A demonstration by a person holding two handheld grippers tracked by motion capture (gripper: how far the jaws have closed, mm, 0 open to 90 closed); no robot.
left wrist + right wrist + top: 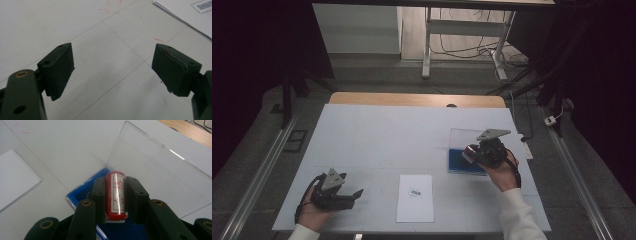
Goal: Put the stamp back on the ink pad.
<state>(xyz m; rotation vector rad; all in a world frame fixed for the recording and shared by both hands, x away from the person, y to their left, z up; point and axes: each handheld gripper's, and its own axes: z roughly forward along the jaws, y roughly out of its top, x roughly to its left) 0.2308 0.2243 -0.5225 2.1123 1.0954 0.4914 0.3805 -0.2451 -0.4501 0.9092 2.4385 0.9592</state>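
Right gripper (115, 197) clamps a red cylindrical stamp (115, 195) above the blue ink pad (82, 191); left gripper (112, 67) rests with jaws spread near the paper sheet (415, 197).

Your left hand-held gripper (357, 193) sits low at the near left of the desk (377, 130), its jaws spread wide apart with nothing between them. Your right hand-held gripper (115, 198) is farther forward on the right, jaws pressed against both sides of a red cylindrical stamp (115, 195).
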